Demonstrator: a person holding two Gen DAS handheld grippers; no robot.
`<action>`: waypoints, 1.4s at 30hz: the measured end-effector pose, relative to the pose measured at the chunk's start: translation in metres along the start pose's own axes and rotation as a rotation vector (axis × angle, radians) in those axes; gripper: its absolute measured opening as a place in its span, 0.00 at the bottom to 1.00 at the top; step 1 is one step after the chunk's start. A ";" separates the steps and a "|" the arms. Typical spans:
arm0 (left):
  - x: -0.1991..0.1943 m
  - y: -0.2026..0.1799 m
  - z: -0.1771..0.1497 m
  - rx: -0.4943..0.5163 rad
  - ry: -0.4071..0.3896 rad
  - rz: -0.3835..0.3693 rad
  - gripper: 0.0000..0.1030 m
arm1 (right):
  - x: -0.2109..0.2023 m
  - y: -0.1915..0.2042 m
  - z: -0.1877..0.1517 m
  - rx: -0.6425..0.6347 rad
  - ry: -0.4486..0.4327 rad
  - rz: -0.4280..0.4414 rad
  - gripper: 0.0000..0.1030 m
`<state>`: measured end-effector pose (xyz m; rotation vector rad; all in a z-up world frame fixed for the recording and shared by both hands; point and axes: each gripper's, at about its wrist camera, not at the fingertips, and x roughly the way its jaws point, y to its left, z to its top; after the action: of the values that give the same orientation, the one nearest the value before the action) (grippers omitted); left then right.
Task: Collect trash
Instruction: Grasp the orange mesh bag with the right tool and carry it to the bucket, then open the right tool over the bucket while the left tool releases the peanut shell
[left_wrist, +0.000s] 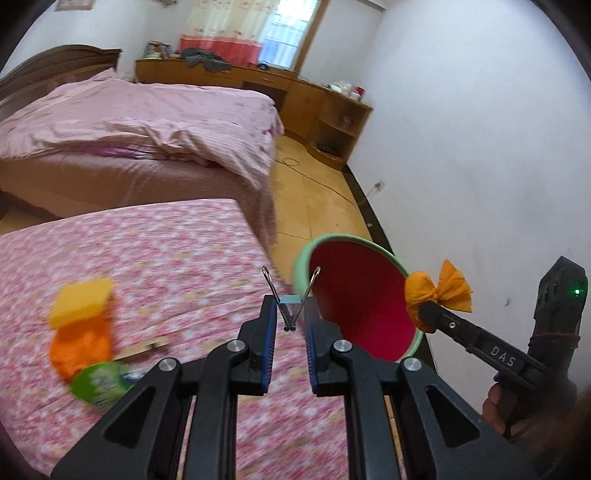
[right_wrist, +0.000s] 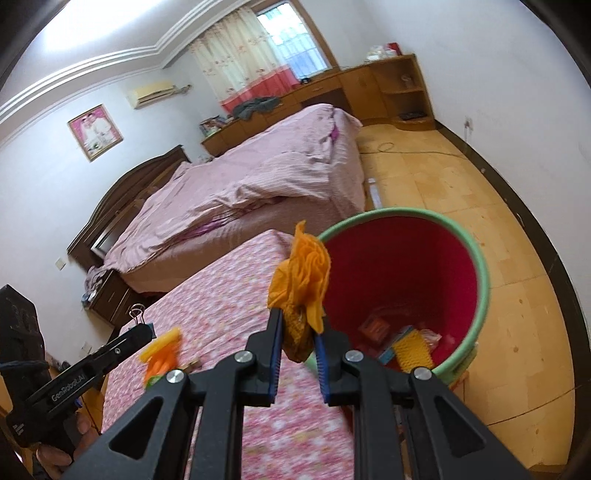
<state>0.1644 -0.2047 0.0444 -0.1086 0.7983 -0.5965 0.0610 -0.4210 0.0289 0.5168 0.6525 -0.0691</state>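
My left gripper (left_wrist: 290, 308) is shut on a small binder clip (left_wrist: 290, 301) and holds it above the floral table (left_wrist: 184, 258), near the bin's left rim. My right gripper (right_wrist: 299, 325) is shut on a crumpled orange paper wad (right_wrist: 301, 273) and holds it at the edge of the bin; it also shows in the left wrist view (left_wrist: 424, 310). The bin (right_wrist: 480, 258) is red inside with a green rim and has several bits of trash at its bottom. A yellow and orange wrapper pile (left_wrist: 81, 325) and a green lid (left_wrist: 98, 382) lie on the table.
A bed with a pink quilt (left_wrist: 147, 122) stands behind the table. A wooden desk and shelf unit (left_wrist: 314, 99) line the far wall. A cable (left_wrist: 314, 177) runs over the yellow tiled floor by the white wall.
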 end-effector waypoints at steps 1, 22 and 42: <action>0.008 -0.005 0.001 0.008 0.010 -0.011 0.13 | 0.001 -0.008 0.002 0.011 0.001 -0.008 0.18; 0.114 -0.056 0.005 0.123 0.168 -0.027 0.14 | 0.032 -0.080 0.011 0.135 0.058 -0.050 0.23; 0.060 -0.031 0.002 0.065 0.091 0.025 0.38 | 0.011 -0.066 0.003 0.154 0.032 -0.018 0.37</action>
<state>0.1839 -0.2629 0.0173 -0.0121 0.8666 -0.6067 0.0573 -0.4793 -0.0044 0.6611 0.6866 -0.1289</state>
